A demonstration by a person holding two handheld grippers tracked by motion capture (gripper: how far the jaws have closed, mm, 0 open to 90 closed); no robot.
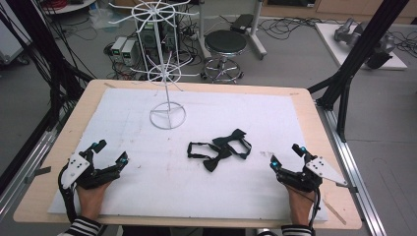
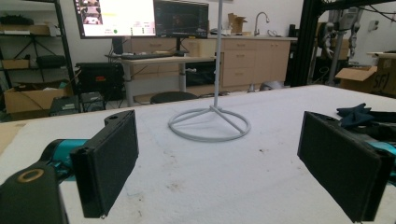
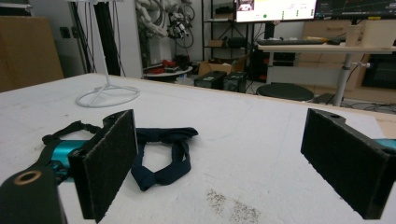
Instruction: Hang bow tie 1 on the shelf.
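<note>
- Two dark bow ties (image 1: 220,149) lie flat on the white mat (image 1: 147,182), a little to the right of the middle of the tabletop (image 1: 305,96). Their straps make loops, and the two pieces touch or overlap each other.
- In the right gripper view the bow ties (image 3: 161,154) look dark navy. They lie just behind the left jaw of that hand-held gripper, and nothing touches them.
- The right hand-held gripper (image 1: 286,155) rests low at the near right part of the mat, near the bow ties but apart from them. Its jaws are spread wide and there is only bare mat between them.
- The left hand-held gripper (image 1: 110,152) rests at the near left part of the mat, well apart from the bow ties. Its jaws are also spread wide and they hold nothing.
- In the left gripper view the bow ties (image 2: 357,114) show at the right edge, behind the right jaw.
- A white wire rack (image 1: 166,69) stands upright on its round base, on the far part of the mat, behind and to the left of the bow ties.
- Beyond the tabletop a black round stool (image 1: 225,44) stands on the floor.
</note>
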